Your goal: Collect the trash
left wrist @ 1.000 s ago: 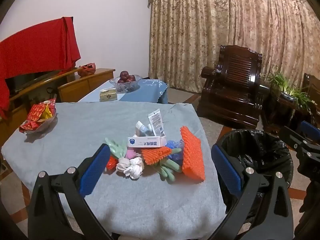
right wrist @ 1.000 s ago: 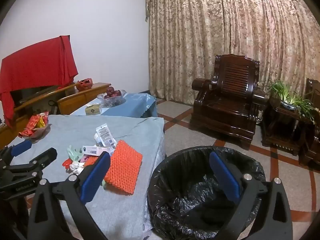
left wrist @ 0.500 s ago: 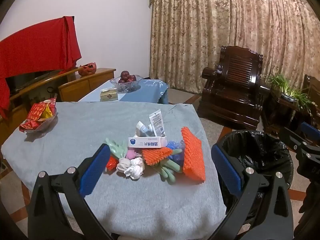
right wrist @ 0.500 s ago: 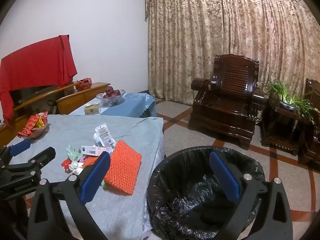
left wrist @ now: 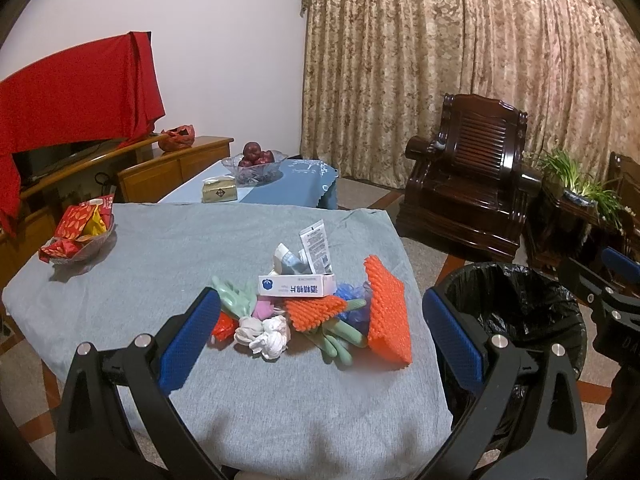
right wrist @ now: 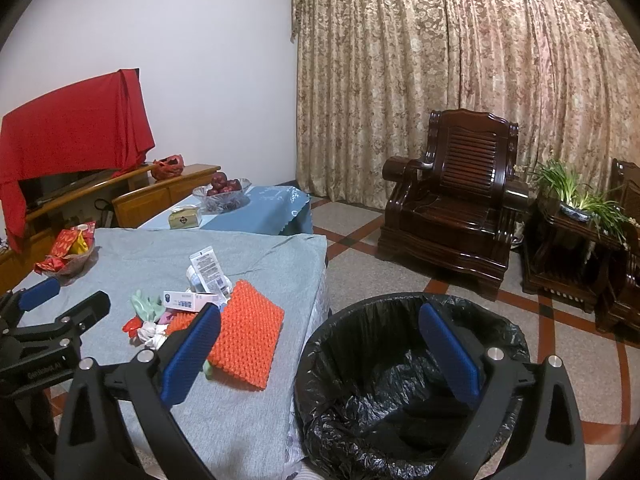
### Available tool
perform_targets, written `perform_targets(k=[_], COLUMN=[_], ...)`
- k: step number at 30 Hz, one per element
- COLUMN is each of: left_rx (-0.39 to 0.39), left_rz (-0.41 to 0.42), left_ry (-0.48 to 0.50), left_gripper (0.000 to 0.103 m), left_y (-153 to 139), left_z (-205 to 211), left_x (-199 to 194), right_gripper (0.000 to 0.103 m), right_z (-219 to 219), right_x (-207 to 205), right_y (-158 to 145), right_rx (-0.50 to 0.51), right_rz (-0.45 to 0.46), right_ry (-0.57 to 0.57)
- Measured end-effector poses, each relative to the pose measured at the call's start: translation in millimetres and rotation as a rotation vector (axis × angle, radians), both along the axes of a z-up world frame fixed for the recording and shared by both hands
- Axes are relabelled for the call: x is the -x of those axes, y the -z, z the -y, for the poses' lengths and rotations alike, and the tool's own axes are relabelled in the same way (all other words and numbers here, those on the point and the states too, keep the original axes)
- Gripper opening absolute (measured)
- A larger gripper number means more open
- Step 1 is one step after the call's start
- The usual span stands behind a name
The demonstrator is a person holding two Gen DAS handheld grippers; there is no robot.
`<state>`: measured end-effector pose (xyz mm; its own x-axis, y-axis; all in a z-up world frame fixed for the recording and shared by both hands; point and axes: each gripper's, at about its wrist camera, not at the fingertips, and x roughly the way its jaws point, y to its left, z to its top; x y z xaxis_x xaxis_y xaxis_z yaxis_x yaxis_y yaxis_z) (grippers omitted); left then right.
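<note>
A heap of trash lies on the grey-clothed table: a white and blue carton, a white tube, orange foam netting, green gloves and white crumpled paper. A bin lined with a black bag stands on the floor right of the table; it also shows in the left wrist view. My left gripper is open and empty, held above the table's near edge in front of the heap. My right gripper is open and empty, above the bin's near left rim.
A glass bowl of red snack packets sits at the table's far left. Behind are a low table with a fruit bowl and a tissue box, a wooden TV cabinet, a dark wooden armchair and a potted plant.
Both grippers have drifted very slightly; the scene has shifted a little in each view. Nothing was taken hold of or let go.
</note>
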<state>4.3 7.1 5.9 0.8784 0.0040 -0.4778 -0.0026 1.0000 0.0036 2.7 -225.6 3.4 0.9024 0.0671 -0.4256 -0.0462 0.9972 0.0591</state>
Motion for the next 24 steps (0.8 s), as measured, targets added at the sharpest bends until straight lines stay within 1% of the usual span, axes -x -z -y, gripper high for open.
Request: perform_targets(k=[21, 24], left_rx=[0.004, 0.004], left_rz=[0.002, 0.002], left_ry=[-0.001, -0.003], left_gripper=[0.098, 0.098], left_y=[-1.1, -1.8], left_z=[-2.5, -2.5], left_x=[1.1, 2.6], right_gripper=[0.097, 0.097], right_z=[-1.0, -2.2], right_x=[0.3, -1.2], right_y=[-0.5, 3.2], right_rx=[0.002, 0.003], right_rz=[-0.001, -0.002], right_ry=[-0.001, 0.0])
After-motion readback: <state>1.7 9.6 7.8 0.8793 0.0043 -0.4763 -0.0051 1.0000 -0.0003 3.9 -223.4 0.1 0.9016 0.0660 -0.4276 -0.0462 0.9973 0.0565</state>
